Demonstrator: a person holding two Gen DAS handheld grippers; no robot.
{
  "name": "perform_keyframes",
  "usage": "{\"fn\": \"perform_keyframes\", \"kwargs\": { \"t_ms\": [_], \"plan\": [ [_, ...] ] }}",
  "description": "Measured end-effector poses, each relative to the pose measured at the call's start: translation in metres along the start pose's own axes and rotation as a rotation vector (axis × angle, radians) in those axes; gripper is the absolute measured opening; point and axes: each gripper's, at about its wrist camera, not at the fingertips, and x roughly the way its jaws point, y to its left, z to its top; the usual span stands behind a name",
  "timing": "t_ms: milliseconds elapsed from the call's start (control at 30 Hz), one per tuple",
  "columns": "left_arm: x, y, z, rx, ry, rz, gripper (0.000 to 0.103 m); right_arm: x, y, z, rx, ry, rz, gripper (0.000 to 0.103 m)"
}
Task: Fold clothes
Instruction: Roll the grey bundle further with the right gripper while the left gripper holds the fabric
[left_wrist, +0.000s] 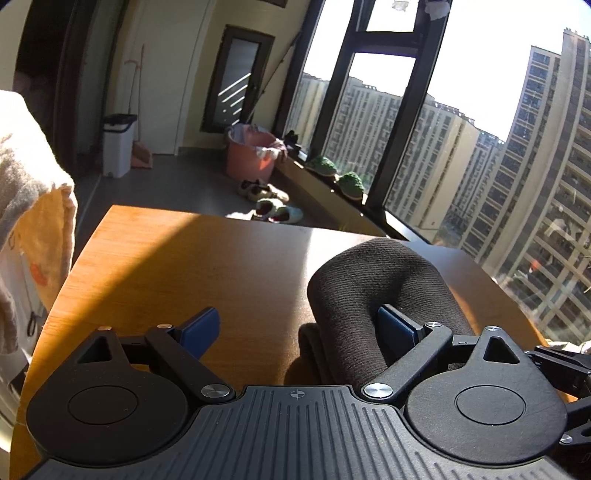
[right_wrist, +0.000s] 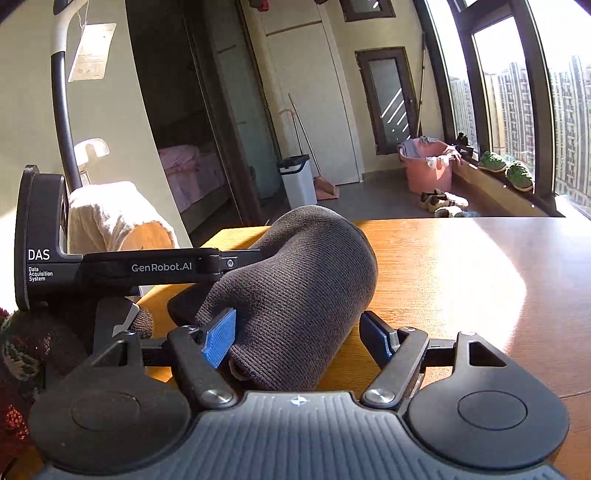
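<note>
On sunlit wooden table (left_wrist: 155, 266), dark grey knitted garment (left_wrist: 373, 295) sits rolled. We hold left gripper (left_wrist: 299, 332) spread wide, one pad against roll; right gripper (right_wrist: 299, 336) agape around it.

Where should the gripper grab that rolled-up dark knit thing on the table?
Probably the near end of the dark knit garment, coming from the front: it lies as a thick roll on the wooden table, its end already between the open right gripper fingers.

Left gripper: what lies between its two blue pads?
Mostly bare wooden table; the dark knit garment reaches in beside the right pad, in the left wrist view.
</note>
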Motion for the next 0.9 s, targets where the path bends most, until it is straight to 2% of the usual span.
{"fn": "perform_keyframes", "kwargs": {
  "t_ms": [33,133,300,433,500,600,667,733,833,900],
  "plan": [
    [0.006,-0.002,0.002,0.003,-0.006,0.007,0.096,0.003,-0.003,0.003,0.010,-0.001,-0.011,0.079],
    [0.012,0.001,0.005,-0.019,-0.011,0.018,0.098,0.006,-0.013,0.005,0.028,-0.002,-0.020,0.080],
    [-0.015,0.007,0.007,-0.074,-0.026,-0.010,0.096,0.003,-0.021,0.004,0.044,-0.007,-0.019,0.081],
    [-0.027,-0.004,-0.001,-0.008,-0.039,0.001,0.096,0.004,-0.019,0.005,0.039,-0.002,-0.024,0.082],
    [-0.025,-0.009,-0.006,0.039,-0.047,0.034,0.098,0.004,-0.017,0.005,0.028,0.004,-0.027,0.082],
    [-0.017,-0.007,-0.009,0.032,-0.040,0.049,0.102,-0.001,-0.020,0.008,0.053,-0.002,-0.027,0.089],
    [-0.014,-0.002,-0.013,0.011,-0.040,0.042,0.103,-0.006,-0.026,0.015,0.091,-0.041,-0.044,0.103],
    [-0.013,0.002,-0.015,-0.005,-0.049,0.031,0.103,-0.005,-0.030,0.025,0.120,-0.066,-0.066,0.103],
    [-0.013,0.002,-0.014,-0.009,-0.052,0.028,0.103,0.015,-0.032,0.046,0.145,-0.038,-0.066,0.103],
    [-0.013,0.003,-0.014,-0.007,-0.053,0.030,0.103,0.035,-0.030,0.054,0.143,0.037,-0.063,0.103]
  ]
}}
